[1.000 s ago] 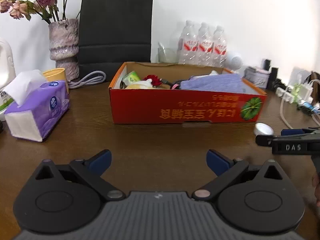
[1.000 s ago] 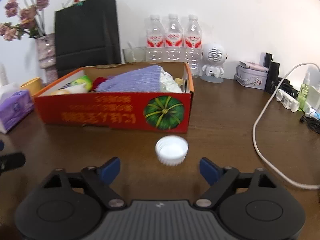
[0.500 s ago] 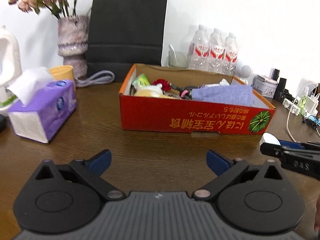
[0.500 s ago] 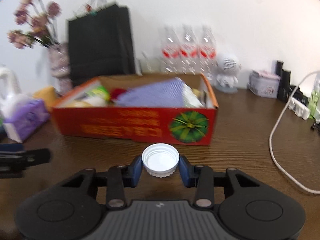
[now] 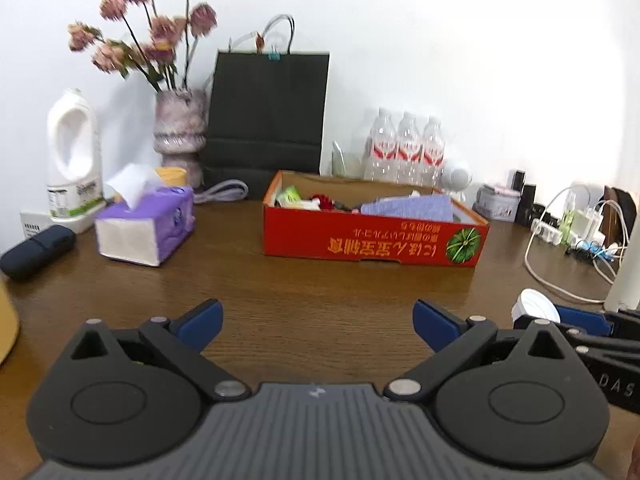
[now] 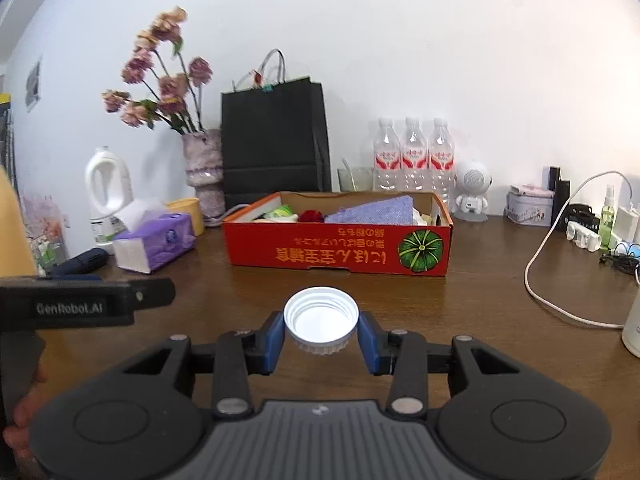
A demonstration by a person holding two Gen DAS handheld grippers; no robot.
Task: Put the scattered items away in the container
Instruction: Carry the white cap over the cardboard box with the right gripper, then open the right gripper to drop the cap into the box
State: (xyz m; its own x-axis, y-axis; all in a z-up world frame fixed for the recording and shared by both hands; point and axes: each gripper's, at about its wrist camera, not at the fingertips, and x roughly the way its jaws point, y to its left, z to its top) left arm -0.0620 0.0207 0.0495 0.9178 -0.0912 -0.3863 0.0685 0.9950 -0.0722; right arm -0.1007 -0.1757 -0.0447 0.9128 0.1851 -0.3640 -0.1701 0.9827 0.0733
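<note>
A white plastic lid (image 6: 321, 318), hollow side up, sits between the blue pads of my right gripper (image 6: 321, 334), which is shut on it above the brown table. The same lid (image 5: 535, 309) shows at the right edge of the left wrist view, held by that gripper. Ahead stands the red cardboard box (image 6: 340, 250) with a pumpkin print; it holds a purple cloth (image 6: 372, 210), a red item and green packets. My left gripper (image 5: 316, 318) is open over bare wood, with nothing between its fingers, facing the box (image 5: 372, 240) from some way back.
A purple tissue box (image 5: 146, 228), white jug (image 5: 72, 160), flower vase (image 5: 180, 136) and dark case (image 5: 36, 250) stand left. A black paper bag (image 5: 268, 116) and three water bottles (image 5: 408, 148) line the wall. White cables (image 6: 560, 272) and chargers lie right.
My right gripper closed on the white lid and lifted it off the table. Both grippers pulled back from the red box, which now looks smaller and farther away.
</note>
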